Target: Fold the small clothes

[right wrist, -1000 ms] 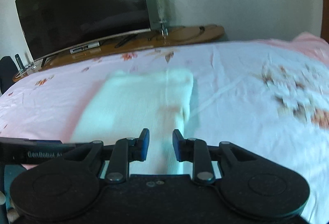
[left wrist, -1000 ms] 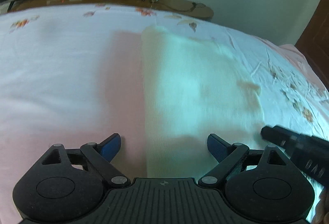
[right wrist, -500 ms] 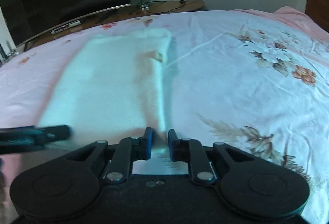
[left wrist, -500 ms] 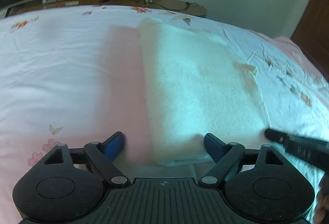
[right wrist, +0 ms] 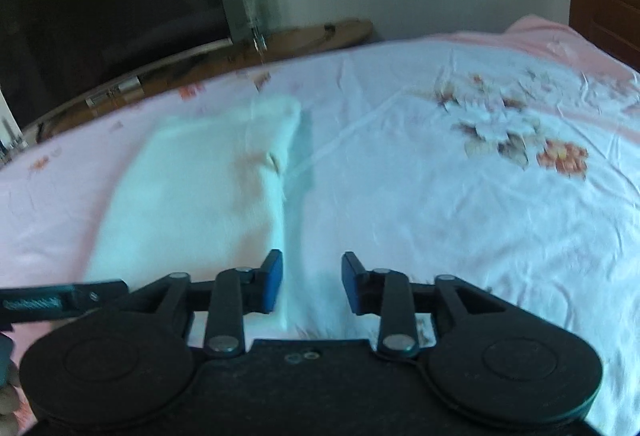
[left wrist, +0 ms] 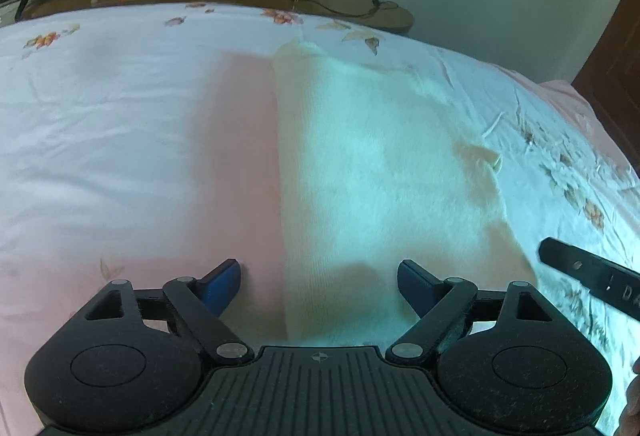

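Both grippers low over folded cloth (left wrist: 384, 175), fingers (right wrist: 272, 278) apart.

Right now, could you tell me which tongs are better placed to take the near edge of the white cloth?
Probably the left tongs: wide open, they straddle the white cloth's near-left edge. The right tongs are open too, mostly over bedsheet beside its right edge.
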`<action>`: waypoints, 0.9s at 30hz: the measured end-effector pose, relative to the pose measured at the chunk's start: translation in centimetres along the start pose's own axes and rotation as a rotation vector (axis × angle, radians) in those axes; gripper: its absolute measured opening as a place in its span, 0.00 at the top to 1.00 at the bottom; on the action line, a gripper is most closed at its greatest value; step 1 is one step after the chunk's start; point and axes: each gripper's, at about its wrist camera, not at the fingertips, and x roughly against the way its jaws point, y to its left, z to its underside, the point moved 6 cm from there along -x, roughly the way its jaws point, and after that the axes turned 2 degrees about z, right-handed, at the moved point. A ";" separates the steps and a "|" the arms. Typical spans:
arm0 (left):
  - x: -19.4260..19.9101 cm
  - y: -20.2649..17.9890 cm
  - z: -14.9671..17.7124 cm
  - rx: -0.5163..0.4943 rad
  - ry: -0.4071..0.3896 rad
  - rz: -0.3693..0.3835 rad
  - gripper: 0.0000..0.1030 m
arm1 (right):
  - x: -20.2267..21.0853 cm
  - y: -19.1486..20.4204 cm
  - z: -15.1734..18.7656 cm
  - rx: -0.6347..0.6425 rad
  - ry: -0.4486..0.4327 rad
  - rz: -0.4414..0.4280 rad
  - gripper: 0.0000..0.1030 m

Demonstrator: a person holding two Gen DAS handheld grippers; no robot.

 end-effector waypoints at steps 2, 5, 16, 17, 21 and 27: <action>0.1 -0.4 -0.6 -0.008 -0.011 0.005 0.17 | -0.1 0.9 -0.4 0.025 -0.003 -0.026 0.48; -0.1 -0.8 -1.3 -0.008 -0.019 0.009 0.17 | -0.7 1.9 -0.7 0.054 0.002 -0.050 0.48; -3.0 -0.6 -1.1 -0.023 0.011 -0.014 0.17 | -4.7 1.9 0.8 0.102 0.104 -0.030 0.64; -2.9 -0.5 -1.3 -0.008 0.007 -0.007 0.17 | -4.6 1.8 0.6 0.092 0.108 -0.047 0.70; -3.2 0.2 -2.8 0.059 -0.004 0.005 0.17 | -4.6 2.1 -0.4 0.083 0.086 -0.090 0.76; -4.5 1.0 -4.8 0.106 -0.011 0.015 0.17 | -5.6 1.6 -2.8 0.003 0.060 -0.142 0.37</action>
